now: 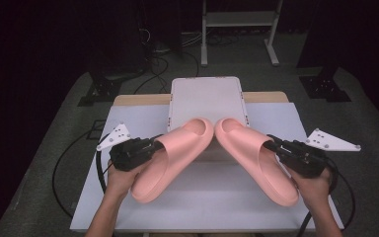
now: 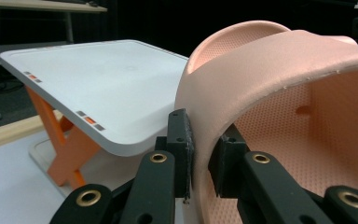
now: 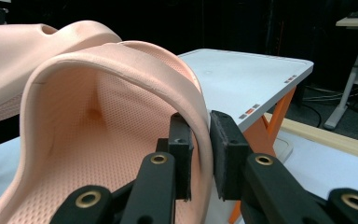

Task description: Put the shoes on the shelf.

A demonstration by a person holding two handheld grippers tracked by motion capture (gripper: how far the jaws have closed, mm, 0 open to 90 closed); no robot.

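Note:
Two pink foam slides are held above the table, toes meeting near the middle. My left gripper (image 1: 154,146) is shut on the strap of the left slide (image 1: 175,155); in the left gripper view its pads (image 2: 182,149) pinch the strap edge of that slide (image 2: 279,93). My right gripper (image 1: 272,143) is shut on the strap of the right slide (image 1: 254,158); in the right gripper view its pads (image 3: 223,154) squeeze the strap wall of this slide (image 3: 98,116), and the other slide (image 3: 23,51) shows at upper left.
A tilted white board (image 1: 205,98) on orange legs (image 2: 67,149) stands at the table's far middle, just behind the slides' toes. A white mat (image 1: 128,207) covers the table. A white frame (image 1: 239,24) and cables lie on the floor beyond.

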